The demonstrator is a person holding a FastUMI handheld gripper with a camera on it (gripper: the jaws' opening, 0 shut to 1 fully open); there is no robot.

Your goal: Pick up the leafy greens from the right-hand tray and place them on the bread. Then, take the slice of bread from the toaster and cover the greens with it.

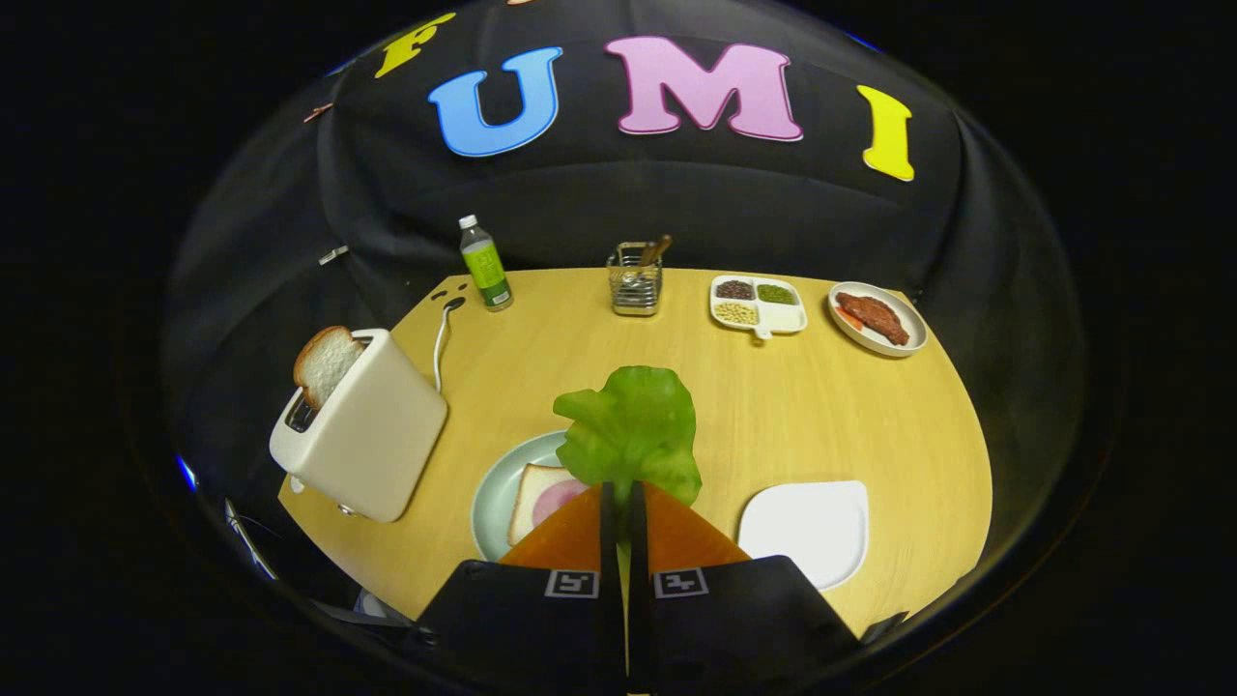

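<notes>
The gripper pinched the ruffled green lettuce leaf by its stem, the leaf fanning far-ward; the ham-topped bread slice lay just left below, on the pale plate.

Light wooden table with rounded edge, against draped black cloth wall, dim surroundings.

gripper view | rides above the fingers, looking forward and down | close over the tabletop (near edge), facing the booth wall
</notes>
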